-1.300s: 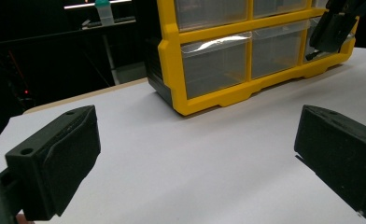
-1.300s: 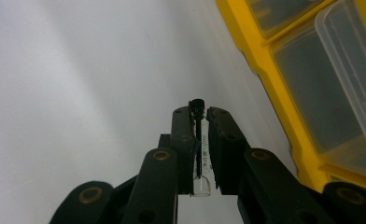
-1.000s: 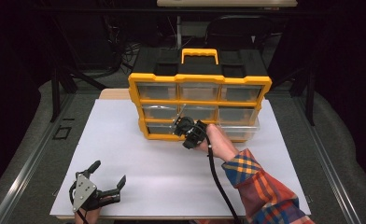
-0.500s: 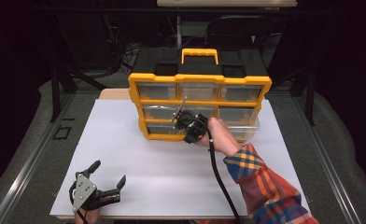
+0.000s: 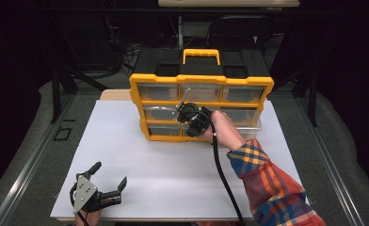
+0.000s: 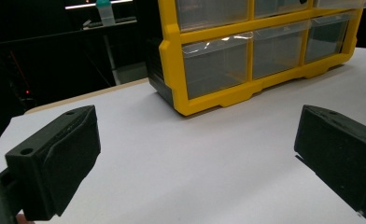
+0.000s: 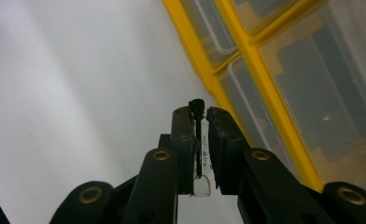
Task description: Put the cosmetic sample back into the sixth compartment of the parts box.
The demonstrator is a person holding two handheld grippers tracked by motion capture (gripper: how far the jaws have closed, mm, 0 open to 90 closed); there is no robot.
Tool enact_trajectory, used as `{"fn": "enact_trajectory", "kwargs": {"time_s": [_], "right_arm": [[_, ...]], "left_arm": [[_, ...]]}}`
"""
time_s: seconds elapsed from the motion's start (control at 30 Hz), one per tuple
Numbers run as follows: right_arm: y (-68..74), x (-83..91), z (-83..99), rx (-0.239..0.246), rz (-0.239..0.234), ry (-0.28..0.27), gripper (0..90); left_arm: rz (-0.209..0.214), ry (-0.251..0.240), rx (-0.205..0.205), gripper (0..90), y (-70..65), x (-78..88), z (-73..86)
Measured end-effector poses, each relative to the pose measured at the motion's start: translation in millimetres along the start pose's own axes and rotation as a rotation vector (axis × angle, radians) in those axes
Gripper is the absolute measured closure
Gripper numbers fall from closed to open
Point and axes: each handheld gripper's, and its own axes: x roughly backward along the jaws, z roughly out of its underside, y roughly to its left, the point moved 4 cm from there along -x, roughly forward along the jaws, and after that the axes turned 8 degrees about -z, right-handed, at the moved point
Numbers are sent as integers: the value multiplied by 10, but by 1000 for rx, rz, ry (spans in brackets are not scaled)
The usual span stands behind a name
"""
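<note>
A yellow and black drawer organizer [image 5: 200, 80] with clear drawers stands at the back of the white board [image 5: 126, 141]. My right gripper [image 5: 188, 117] hovers in front of its middle row, held by a hand in a plaid sleeve. It is shut on a thin clear vial [image 7: 199, 154] with a black cap [image 7: 196, 106], which sticks out past the fingertips. My left gripper [image 5: 109, 174] rests near the board's front left corner, open and empty. In the left gripper view, the left gripper [image 6: 195, 154] faces the organizer [image 6: 209, 60] from some way off.
The organizer's bottom right drawer [image 5: 251, 131] sticks out a little over the board. A black cable [image 5: 222, 174] trails from the right gripper toward the front edge. A dark floor and metal rails surround the table.
My right gripper has risen along the organizer's front, from the bottom row up to the middle row, with the vial still in it. The left gripper has stayed in place.
</note>
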Motion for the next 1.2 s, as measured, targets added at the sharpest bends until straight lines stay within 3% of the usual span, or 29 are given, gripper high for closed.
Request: {"fn": "enact_trajectory", "kwargs": {"time_s": [1.2], "right_arm": [[-186, 454, -98, -9, 56, -54, 808]], "left_arm": [[-7, 1, -9, 2, 3, -1, -1]]}}
